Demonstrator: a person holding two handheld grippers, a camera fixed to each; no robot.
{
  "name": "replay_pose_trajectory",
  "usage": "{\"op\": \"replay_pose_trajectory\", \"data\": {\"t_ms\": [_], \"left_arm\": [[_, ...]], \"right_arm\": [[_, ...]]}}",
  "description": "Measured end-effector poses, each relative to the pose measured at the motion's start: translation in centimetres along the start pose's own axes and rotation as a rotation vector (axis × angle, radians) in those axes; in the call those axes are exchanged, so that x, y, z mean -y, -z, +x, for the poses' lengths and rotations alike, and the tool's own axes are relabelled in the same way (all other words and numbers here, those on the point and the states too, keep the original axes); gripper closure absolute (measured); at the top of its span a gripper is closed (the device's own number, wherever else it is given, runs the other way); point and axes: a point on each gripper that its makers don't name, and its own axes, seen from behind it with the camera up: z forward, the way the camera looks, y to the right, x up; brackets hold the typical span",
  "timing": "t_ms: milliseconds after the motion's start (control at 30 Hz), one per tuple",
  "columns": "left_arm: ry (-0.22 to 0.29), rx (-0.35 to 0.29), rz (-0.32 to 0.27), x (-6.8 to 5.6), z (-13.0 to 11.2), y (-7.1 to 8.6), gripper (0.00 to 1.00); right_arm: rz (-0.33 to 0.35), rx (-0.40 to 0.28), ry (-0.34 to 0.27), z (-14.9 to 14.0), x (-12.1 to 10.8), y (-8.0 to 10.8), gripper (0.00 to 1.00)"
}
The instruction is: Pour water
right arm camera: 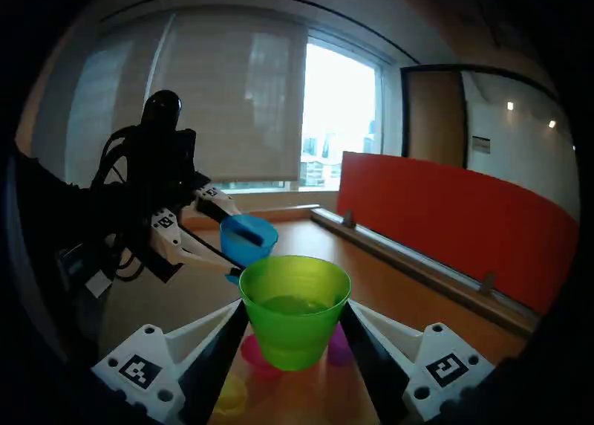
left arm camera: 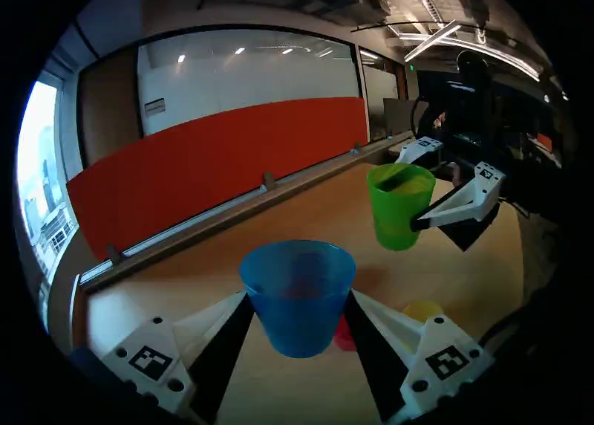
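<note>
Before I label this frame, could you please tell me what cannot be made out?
Left gripper view: the blue cup hides most of a red thing behind it.
Right gripper view: the green cup covers a pink thing and a purple thing.
Blue cup's contents: its own wall hides them.

The blue cup (left arm camera: 298,295) is a translucent, tapered plastic tumbler, standing upright with its mouth up, clasped at its sides between the two fingers of the left tool (left arm camera: 297,313) and lifted above the wooden table (left arm camera: 327,209). The green cup (right arm camera: 295,310), of the same shape and also translucent, is upright between the fingers of the right tool (right arm camera: 295,328). It holds clear liquid and is near the blue cup, apart from it.
</note>
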Motion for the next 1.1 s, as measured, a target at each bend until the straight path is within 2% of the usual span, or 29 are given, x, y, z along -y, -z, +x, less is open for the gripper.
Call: {"op": "replay_pose_trajectory", "data": {"t_ms": [467,1100], "left_arm": [[-0.040,0.111,-0.026,-0.5,-4.4,-1.2,0.19],[-0.044,0.224,-0.100,-1.4,-9.2,-2.2,0.19]], "right_arm": [[0.003,0.104,-0.003,-4.0,-1.8,-0.3,0.13],[0.017,0.209,-0.030,-8.8,-3.1,-1.7,0.13]]}}
